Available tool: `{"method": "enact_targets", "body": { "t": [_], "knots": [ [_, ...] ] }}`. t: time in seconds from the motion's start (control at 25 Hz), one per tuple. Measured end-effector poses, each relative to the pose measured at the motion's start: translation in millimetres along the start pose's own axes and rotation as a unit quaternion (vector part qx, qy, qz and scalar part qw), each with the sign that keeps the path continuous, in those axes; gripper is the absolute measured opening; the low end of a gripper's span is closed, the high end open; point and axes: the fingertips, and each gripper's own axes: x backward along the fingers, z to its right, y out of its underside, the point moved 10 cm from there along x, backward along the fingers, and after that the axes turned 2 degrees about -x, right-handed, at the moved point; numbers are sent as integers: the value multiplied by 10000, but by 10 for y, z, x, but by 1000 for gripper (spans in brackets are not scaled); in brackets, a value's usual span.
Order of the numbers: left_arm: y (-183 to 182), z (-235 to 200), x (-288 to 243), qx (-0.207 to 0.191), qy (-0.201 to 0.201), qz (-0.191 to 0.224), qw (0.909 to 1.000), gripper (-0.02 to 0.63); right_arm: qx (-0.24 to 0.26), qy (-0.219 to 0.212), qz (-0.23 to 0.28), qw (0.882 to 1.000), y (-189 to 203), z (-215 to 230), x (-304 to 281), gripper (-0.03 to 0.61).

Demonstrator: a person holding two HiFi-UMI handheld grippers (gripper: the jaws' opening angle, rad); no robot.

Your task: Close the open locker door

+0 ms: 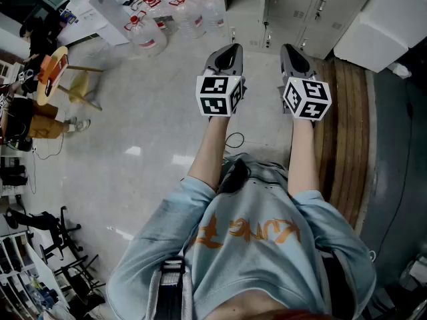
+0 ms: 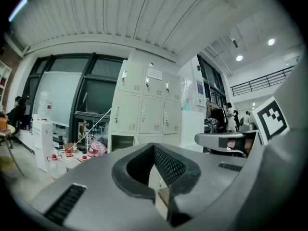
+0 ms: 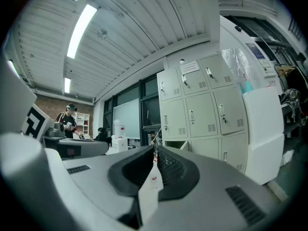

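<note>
We count one locker bank (image 2: 144, 107) of nine compartments, three columns by three rows, at 12 to 1 o'clock from the person in the head view. Eight doors are closed. One compartment, the bottom left (image 2: 122, 142), stands open, and its locker door (image 3: 184, 145) is swung out and ajar. One white block (image 1: 383, 22) sits at 2 o'clock, just beside the lockers. Both forearms reach straight ahead, side by side and level, towards the lockers and well short of them. The left gripper (image 1: 230, 51) has its jaws brought together at the tips with nothing between them, and so does the right gripper (image 1: 294, 53). A cluster of red-capped bottles (image 1: 143, 35) lies at 11 o'clock, too crowded for us to count.
</note>
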Motion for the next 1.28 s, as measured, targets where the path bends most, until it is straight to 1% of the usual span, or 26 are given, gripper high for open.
{"method": "enact_targets", "body": {
  "t": [0.2, 0.4, 0.64, 0.76, 0.88, 1.0, 1.08, 1.16, 1.28],
  "knots": [
    [-42, -135, -70, 47, -104, -29, 9999, 18, -53, 40, -41, 10000, -28, 77, -110, 43],
    [23, -300, -184, 50, -191, -64, 9998, 18, -135, 14, -9, 9999, 38, 151, -295, 43],
    [93, -698, -422, 203, -174, -45, 9996, 18, -82, -25, -14, 10000, 80, 83, -700, 43],
    [189, -896, -701, 314, -68, -20, 9995, 18, 20, 23, -35, 10000, 137, 142, -971, 43],
    [267, -1031, -1108, 401, 66, 18, 9992, 18, 52, 119, -19, 9999, 161, 338, -1287, 43],
    [264, -1186, -1538, 477, 192, -7, 9987, 18, 108, 203, 80, 9997, 107, 484, -1603, 43],
    [220, -1353, -1782, 510, 214, -22, 9985, 18, 117, 164, 120, 9997, 79, 524, -1851, 43],
    [204, -1492, -1997, 537, 236, -85, 9982, 18, 75, 149, 102, 9998, 68, 580, -2078, 43],
    [305, -1631, -2290, 616, 325, -325, 9970, 18, -42, 244, -31, 9997, 138, 690, -2362, 43]
  ]
}}
